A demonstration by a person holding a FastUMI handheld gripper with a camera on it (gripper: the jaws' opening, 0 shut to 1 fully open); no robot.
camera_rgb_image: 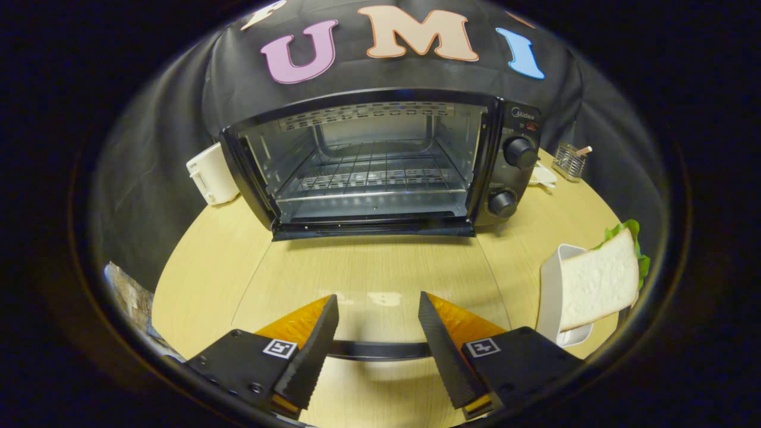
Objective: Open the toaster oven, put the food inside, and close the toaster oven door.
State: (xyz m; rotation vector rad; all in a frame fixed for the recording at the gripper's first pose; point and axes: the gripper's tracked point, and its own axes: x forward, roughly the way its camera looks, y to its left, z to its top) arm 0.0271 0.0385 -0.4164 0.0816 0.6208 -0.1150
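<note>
The black toaster oven (380,160) stands at the back of the table with its door open. Its glass door (368,267) lies flat toward me, and the wire rack (371,172) inside is bare. The door's dark handle bar (379,351) runs crosswise between my fingers, close to their base. My gripper (376,298) is open over the door's front edge, its fingers apart and pressing on nothing. The food, a white bread sandwich (600,285) with green lettuce, leans in a white dish (552,285) to the right of my fingers.
Two knobs (519,152) sit on the oven's right panel. A white appliance (211,173) stands left of the oven. A small wire basket (569,160) and a white object (542,176) lie behind on the right. A printed packet (128,297) lies at the wooden table's (202,261) left edge.
</note>
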